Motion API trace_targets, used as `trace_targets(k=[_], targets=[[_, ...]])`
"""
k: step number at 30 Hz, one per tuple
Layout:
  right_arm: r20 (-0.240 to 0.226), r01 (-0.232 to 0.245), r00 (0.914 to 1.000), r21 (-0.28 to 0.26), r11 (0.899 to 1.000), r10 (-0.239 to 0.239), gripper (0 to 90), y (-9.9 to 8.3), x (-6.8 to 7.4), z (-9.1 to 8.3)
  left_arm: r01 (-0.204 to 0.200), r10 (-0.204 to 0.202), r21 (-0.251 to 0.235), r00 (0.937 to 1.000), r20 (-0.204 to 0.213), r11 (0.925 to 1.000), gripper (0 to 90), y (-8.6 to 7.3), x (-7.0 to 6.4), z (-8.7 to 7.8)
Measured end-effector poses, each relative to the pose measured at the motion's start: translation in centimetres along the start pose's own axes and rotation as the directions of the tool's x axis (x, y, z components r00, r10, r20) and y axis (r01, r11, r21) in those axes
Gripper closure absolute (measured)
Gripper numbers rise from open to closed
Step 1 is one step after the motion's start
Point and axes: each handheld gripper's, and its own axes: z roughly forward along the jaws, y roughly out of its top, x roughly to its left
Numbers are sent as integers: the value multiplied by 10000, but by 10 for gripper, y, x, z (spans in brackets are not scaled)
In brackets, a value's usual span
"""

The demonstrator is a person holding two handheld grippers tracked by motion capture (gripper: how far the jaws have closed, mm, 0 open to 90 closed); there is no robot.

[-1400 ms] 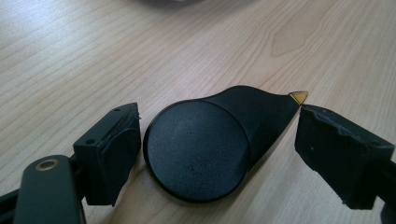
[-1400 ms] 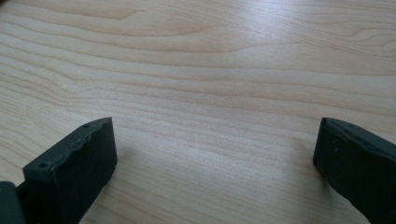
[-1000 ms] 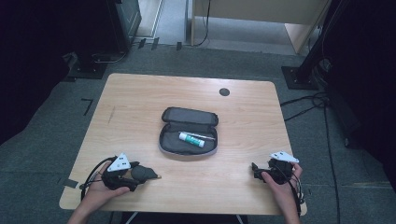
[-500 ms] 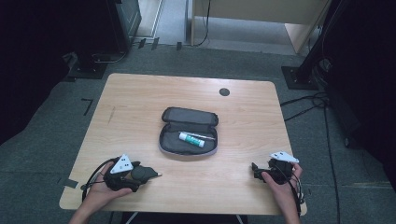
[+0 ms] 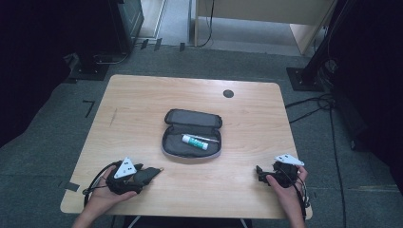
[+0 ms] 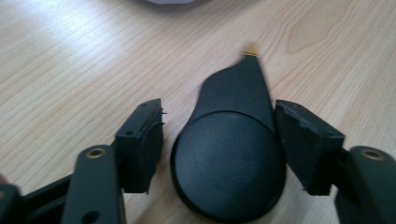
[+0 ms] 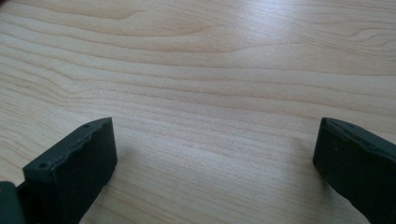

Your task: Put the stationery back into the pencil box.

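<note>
An open dark grey pencil case [image 5: 192,118] lies in the middle of the wooden table [image 5: 138,104], with a white and green tube [image 5: 195,141] inside it. Near the front left edge, my left gripper [image 5: 141,176] is open around a black teardrop-shaped object [image 5: 152,173]. In the left gripper view that object [image 6: 229,163] has a round body and a tapered end with a gold tip. It sits between the jaws of the left gripper [image 6: 219,140], with a small gap at the left jaw. My right gripper [image 5: 261,173] rests at the front right. Its jaws [image 7: 215,154] are wide apart over bare wood.
A small black round cap [image 5: 228,93] is set into the table near its far edge. Dark stands and cables sit on the grey carpet around the table. Bare wood lies between the case and both grippers.
</note>
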Motion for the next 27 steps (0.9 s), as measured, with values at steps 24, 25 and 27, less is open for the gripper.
trace_targets(k=[24, 25, 27], targets=[[1, -2, 10000, -1, 10000, 2, 0, 0, 0, 0, 416, -416, -13, 9991, 4, 9991, 432, 2, 2, 0], [-3, 1, 10000, -1, 10000, -1, 0, 0, 0, 0, 429, -429, -4, 9991, 17, 9991, 433, 2, 3, -1], [0, -3, 10000, 0, 10000, 3, 0, 0, 0, 0, 400, -400, 9, 9992, 20, 9992, 433, 2, 3, -1]])
